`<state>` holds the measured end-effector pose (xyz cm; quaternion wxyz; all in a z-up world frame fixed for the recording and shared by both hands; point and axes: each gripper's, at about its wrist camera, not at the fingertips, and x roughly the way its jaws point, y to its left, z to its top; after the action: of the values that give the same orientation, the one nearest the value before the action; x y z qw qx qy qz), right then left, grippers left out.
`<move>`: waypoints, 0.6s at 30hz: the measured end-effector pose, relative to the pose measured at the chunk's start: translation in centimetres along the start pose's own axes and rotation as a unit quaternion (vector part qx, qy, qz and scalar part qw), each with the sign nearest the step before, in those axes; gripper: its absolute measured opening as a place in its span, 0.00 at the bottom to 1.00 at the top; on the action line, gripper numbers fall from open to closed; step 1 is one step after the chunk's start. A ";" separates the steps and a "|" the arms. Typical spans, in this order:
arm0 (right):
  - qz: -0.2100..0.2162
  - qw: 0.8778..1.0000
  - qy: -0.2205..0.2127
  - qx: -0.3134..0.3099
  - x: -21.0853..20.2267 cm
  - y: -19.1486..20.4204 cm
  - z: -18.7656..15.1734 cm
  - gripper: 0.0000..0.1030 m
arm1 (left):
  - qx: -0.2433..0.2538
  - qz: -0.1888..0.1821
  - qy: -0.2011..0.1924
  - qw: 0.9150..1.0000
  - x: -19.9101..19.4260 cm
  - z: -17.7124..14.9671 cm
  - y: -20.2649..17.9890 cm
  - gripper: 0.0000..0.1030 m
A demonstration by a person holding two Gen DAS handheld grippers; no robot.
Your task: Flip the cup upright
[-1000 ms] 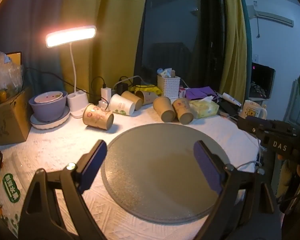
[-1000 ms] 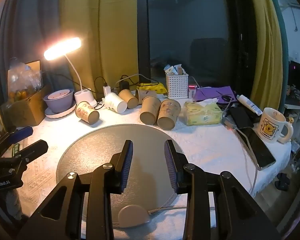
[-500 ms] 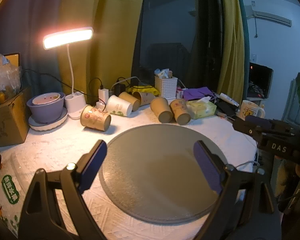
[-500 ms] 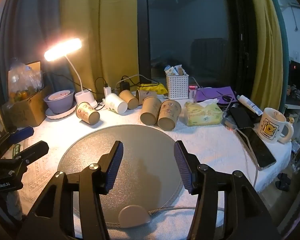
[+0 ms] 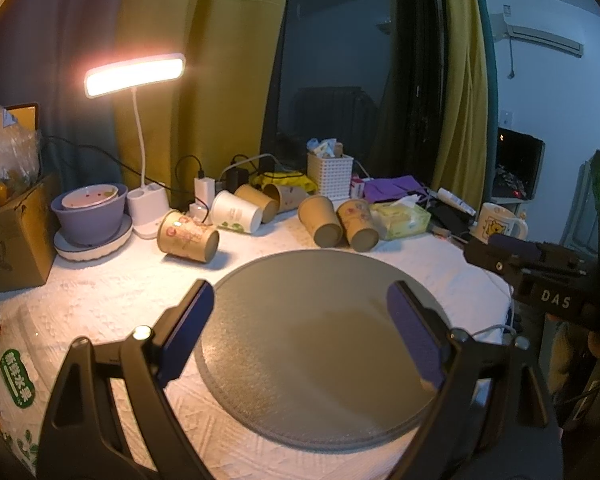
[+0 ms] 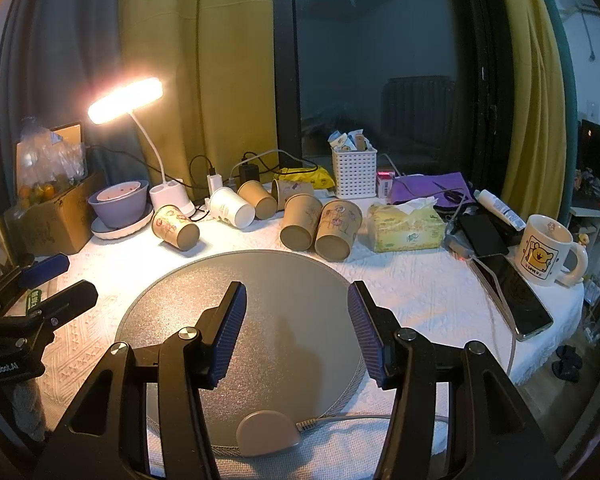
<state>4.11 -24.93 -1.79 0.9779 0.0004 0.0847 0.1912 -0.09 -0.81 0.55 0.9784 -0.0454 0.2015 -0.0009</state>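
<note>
Several paper cups lie on their sides behind a round grey mat. A printed tan cup lies at the left. A white cup lies behind it, with more tan cups beside. Two tan cups lie side by side, bases toward me. My left gripper is open and empty above the mat. My right gripper is open and empty above the mat. Each gripper shows at the edge of the other's view.
A lit desk lamp, purple bowl on a plate, cardboard box, white basket, tissue pack, phone and mug ring the white tablecloth. Cables run behind the cups.
My right gripper's jaws have opened wide from nearly closed. My left gripper stayed open and shifted slightly; the cups have not moved.
</note>
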 end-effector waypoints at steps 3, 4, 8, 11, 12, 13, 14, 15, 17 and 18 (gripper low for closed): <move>0.000 1.000 0.000 0.000 -0.1 0.1 0.0 0.54 | 0.001 0.000 0.000 1.000 0.0 0.1 -0.3 0.87; 0.001 1.000 0.000 0.000 -0.1 0.0 0.0 0.54 | 0.001 -0.001 0.000 1.000 0.0 0.1 -0.2 0.87; 0.001 1.000 0.000 0.000 0.0 0.1 0.0 0.54 | 0.000 -0.001 0.001 1.000 0.1 0.2 -0.3 0.87; 0.001 1.000 0.000 0.000 -0.1 0.0 0.0 0.54 | 0.000 -0.001 0.001 1.000 0.1 0.2 -0.3 0.87; 0.001 1.000 0.000 0.001 -0.1 0.0 0.0 0.54 | 0.000 -0.001 0.001 1.000 0.1 0.2 -0.2 0.87; 0.001 1.000 0.000 0.001 -0.1 0.0 0.0 0.54 | 0.000 -0.001 0.000 1.000 0.1 0.2 -0.2 0.87; 0.001 1.000 0.000 0.001 -0.1 0.0 0.0 0.54 | 0.000 -0.001 0.000 1.000 0.1 0.2 -0.3 0.87; 0.001 1.000 0.000 0.001 -0.1 0.0 0.0 0.54 | 0.000 -0.001 0.000 1.000 0.1 0.2 -0.3 0.87; 0.001 1.000 0.000 0.001 -0.1 -0.1 0.1 0.54 | 0.000 -0.001 0.001 1.000 0.1 0.2 -0.3 0.87; 0.001 1.000 0.000 0.001 -0.1 0.0 0.1 0.54 | 0.000 -0.001 0.001 1.000 0.1 0.2 -0.3 0.87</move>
<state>4.04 -25.00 -1.72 0.9777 0.0014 0.0844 0.1921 0.07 -1.13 0.73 0.9783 -0.0454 0.2020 -0.0016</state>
